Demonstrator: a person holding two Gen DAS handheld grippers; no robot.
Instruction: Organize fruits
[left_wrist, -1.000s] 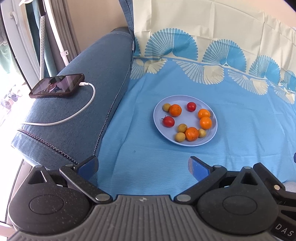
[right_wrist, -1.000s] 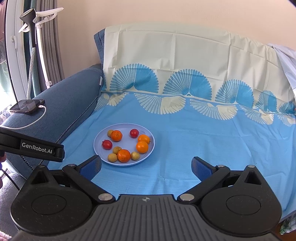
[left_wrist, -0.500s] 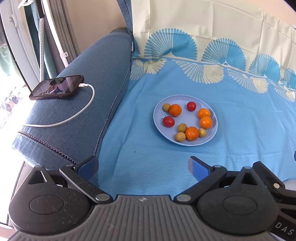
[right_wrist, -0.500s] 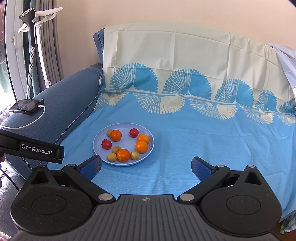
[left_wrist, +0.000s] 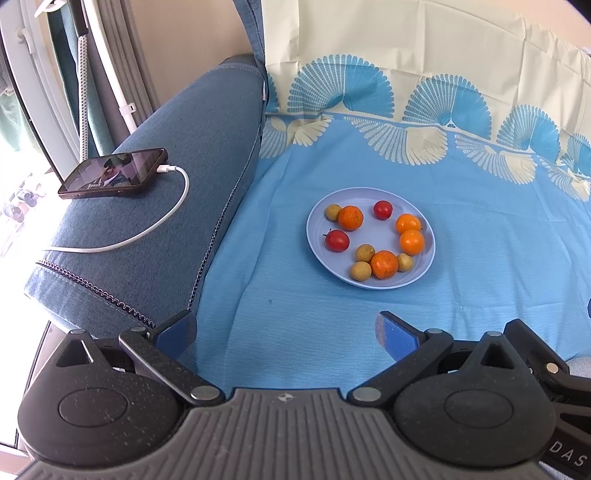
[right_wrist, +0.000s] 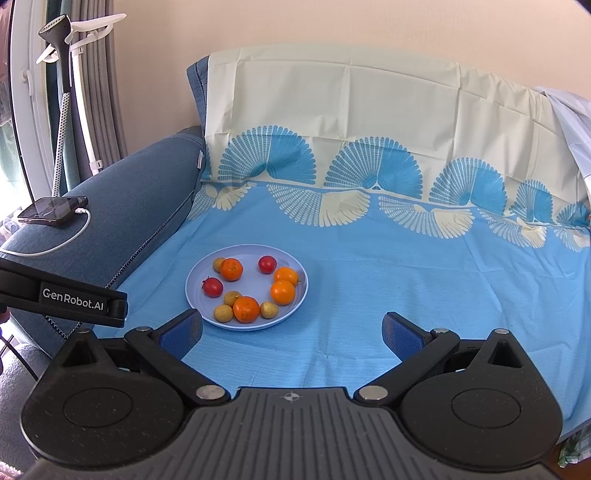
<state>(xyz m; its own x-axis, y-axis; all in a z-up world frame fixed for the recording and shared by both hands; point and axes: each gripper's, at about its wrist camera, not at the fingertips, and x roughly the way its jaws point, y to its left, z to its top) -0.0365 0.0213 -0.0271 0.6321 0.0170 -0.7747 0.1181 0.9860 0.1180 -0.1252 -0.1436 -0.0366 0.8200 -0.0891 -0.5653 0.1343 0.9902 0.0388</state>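
Observation:
A pale blue plate (left_wrist: 424, 264) (right_wrist: 194, 284) lies on the blue sheet of a sofa seat. On it are several oranges (left_wrist: 384, 264) (right_wrist: 246, 309), two red tomatoes (left_wrist: 337, 240) (right_wrist: 212, 287) and several small yellow-brown fruits (left_wrist: 361, 270) (right_wrist: 224, 313). My left gripper (left_wrist: 284, 328) is open and empty, held short of the plate. My right gripper (right_wrist: 291, 328) is open and empty, with the plate just beyond its left finger. The left gripper's body (right_wrist: 74, 297) shows at the left of the right wrist view.
A blue sofa armrest (left_wrist: 166, 229) stands to the left, with a phone (left_wrist: 112, 178) and its white charging cable (left_wrist: 147, 229) on it. A cream and blue patterned sheet (right_wrist: 369, 129) covers the backrest. A garment steamer stand (right_wrist: 62, 92) is by the curtains.
Both grippers have drifted very slightly; the plate sits a touch lower and to the left in the right wrist view. Nothing was taken hold of.

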